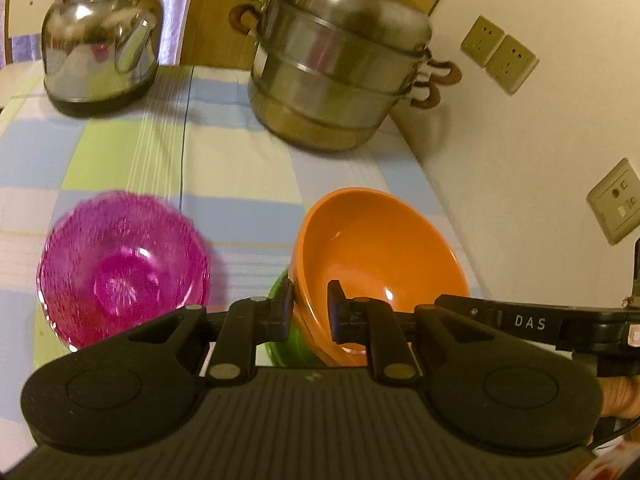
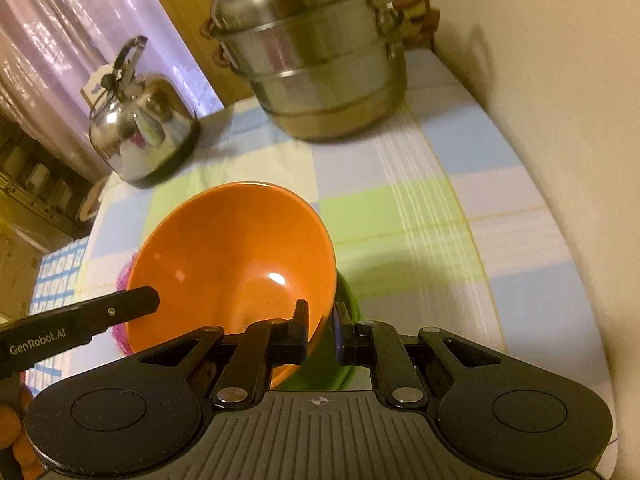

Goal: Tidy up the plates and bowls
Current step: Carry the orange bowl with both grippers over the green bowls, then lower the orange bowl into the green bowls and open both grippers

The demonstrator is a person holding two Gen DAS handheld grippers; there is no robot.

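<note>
Gripping one orange bowl (image 1: 376,256) rim, left gripper (image 1: 310,310), right gripper (image 2: 322,330), checked tablecloth (image 1: 240,160), cream wall (image 1: 540,132).

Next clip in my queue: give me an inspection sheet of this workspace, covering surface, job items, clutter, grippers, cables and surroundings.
Surface: checked tablecloth in blue, green and white covers the table.
Job's things: orange bowl, tilted, held at opposite sides of its rim; green bowl partly hidden beneath it; pink bowl resting on the cloth to the left in the left wrist view.
Clutter: steel kettle and stacked steamer pot at the far end.
Grippers: left gripper and right gripper each clamp the orange bowl's rim.
Cables: nothing seen.
Surroundings: wall sockets on the cream wall; curtain behind the kettle.
</note>
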